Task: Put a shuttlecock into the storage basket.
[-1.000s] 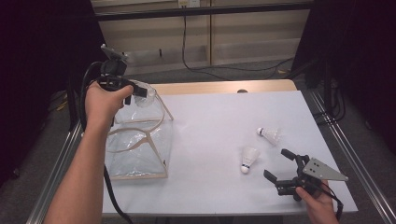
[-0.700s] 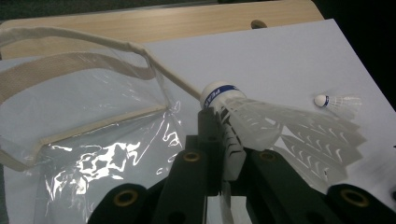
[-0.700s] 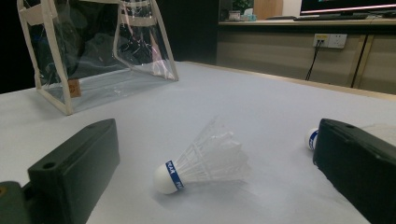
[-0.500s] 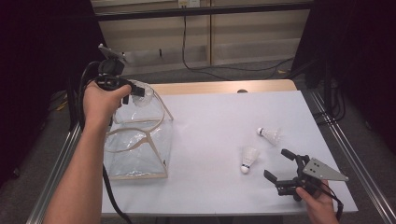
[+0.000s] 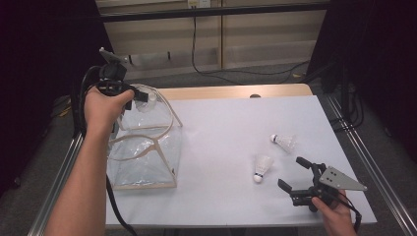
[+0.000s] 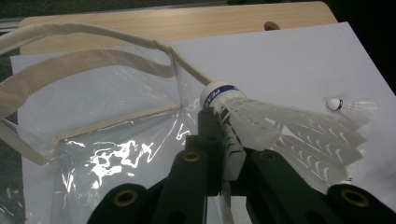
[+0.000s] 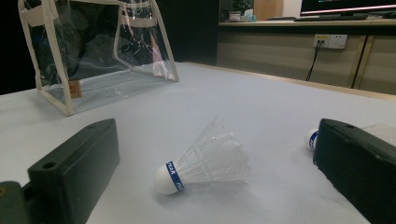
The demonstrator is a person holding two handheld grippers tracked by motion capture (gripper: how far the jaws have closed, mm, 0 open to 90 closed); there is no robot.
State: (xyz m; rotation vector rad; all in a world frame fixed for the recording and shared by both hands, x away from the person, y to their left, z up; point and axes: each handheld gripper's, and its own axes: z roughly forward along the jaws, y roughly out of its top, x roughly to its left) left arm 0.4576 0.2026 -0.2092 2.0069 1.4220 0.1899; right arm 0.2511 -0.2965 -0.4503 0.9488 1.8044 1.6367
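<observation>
High view: left gripper (image 5: 140, 96) holds a shuttlecock (image 5: 149, 100) over the clear bag (image 5: 145, 147); likely bagging step.
Left gripper view: jaws clamped on its skirt; release next.
Right gripper view: jaws wide, empty, flanking second shuttlecock (image 7: 203, 161) on the table (image 7: 261, 107).

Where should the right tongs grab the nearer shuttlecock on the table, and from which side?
Probably the skirt's narrow end, just behind the cork. The nearer shuttlecock lies on its side, white cork with blue band pointing toward the person, skirt flaring away. The right tongs are open and already line up on it, so come in low from the person's side, one jaw on each flank.
</observation>
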